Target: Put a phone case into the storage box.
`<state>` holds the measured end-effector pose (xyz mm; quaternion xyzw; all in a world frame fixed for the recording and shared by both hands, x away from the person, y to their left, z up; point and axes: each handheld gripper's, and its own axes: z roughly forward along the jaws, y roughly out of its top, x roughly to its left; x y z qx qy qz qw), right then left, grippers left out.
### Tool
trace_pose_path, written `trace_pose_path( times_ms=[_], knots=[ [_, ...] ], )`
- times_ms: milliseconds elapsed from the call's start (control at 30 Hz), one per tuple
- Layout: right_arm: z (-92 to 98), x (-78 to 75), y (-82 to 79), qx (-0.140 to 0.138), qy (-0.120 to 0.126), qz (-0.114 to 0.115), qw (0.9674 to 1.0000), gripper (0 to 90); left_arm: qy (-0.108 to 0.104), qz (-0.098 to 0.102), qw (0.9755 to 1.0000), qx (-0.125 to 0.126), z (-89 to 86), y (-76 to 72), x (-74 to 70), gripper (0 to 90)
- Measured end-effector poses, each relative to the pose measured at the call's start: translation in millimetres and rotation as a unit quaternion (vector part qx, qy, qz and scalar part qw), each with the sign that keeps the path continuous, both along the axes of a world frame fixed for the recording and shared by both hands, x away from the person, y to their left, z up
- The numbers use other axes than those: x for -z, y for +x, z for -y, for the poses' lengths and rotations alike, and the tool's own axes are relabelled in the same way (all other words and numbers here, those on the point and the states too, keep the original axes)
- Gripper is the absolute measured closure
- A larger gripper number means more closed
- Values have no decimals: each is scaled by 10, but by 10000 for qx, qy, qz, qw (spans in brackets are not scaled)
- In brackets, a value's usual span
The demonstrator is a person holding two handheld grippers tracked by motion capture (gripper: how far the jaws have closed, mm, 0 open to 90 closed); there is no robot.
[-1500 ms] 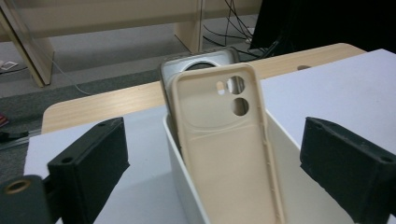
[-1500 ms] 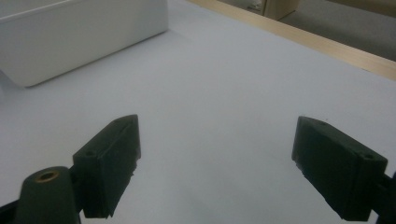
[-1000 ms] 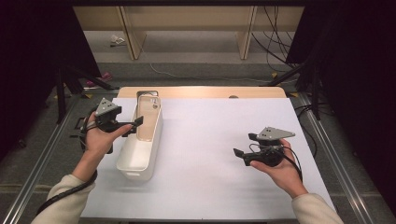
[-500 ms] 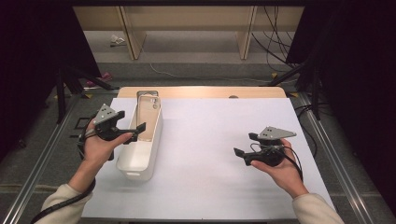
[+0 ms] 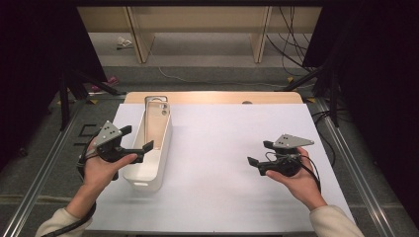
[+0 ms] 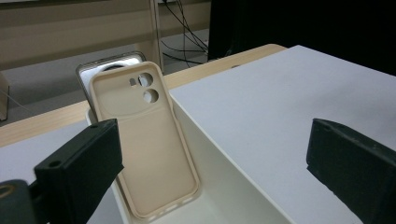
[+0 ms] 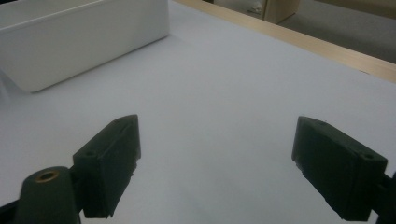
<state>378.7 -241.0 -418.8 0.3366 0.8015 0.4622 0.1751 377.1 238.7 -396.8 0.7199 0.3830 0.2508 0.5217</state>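
Item: left claw [image 5: 137, 139], jaws wide, hovering beside white bin [image 5: 163, 143]; best descending squarely onto leaning beige phone case [image 6: 144, 140]; right claw [image 5: 261, 153] idling wide over desk [image 5: 222, 148].

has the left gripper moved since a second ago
Yes. The left gripper has drawn back toward the person along the white bin, from near its middle to its near half.
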Motion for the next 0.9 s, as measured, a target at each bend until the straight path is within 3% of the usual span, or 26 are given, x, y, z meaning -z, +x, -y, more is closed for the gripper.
trace_pose_path(
  times_ms=[900],
  knots=[
    [190,-19,-218,71,72,-44,9999,162,121,71,9996,230,-6,-215,117,29]
  ],
)
